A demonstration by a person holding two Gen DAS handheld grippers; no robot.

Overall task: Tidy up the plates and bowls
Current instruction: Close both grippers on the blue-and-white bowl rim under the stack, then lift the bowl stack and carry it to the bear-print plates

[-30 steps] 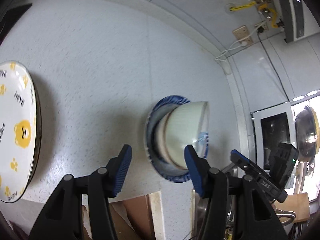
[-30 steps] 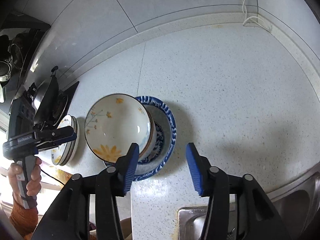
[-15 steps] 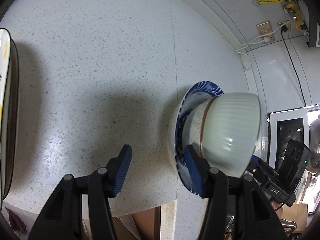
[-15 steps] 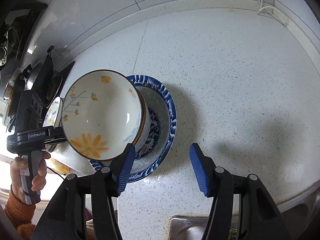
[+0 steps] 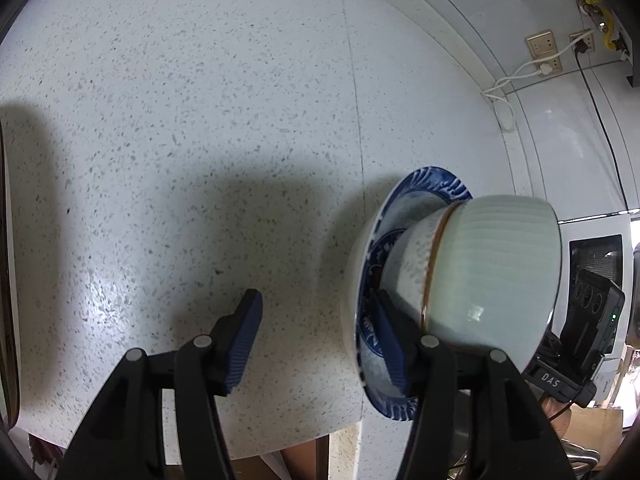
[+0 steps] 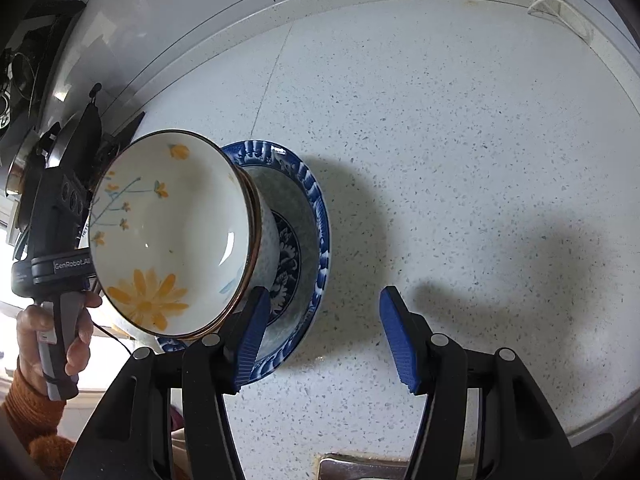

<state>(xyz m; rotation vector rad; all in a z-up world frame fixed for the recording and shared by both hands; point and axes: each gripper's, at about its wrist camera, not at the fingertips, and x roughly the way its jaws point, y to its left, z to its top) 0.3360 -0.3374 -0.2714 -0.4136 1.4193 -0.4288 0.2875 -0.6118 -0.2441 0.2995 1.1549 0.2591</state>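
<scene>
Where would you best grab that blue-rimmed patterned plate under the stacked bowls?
Probably by the bare rim of the blue-rimmed patterned plate, from the side facing the right tool. The white flower-painted bowl and the speckled bowl under it fill the plate's middle, so only the flared edge offers a thin lip for two fingers. The left tool could take the opposite edge.

The desk [image 6: 460,140] lies bare across the right and upper part of the right wrist view. At centre left a plate [image 6: 316,200] with stacked bowls [image 6: 172,232] blocks the way. In the left wrist view the desk is open at left and centre; the same stack fills the lower right, and another plate's edge [image 5: 6,280] lines the far left.
</scene>
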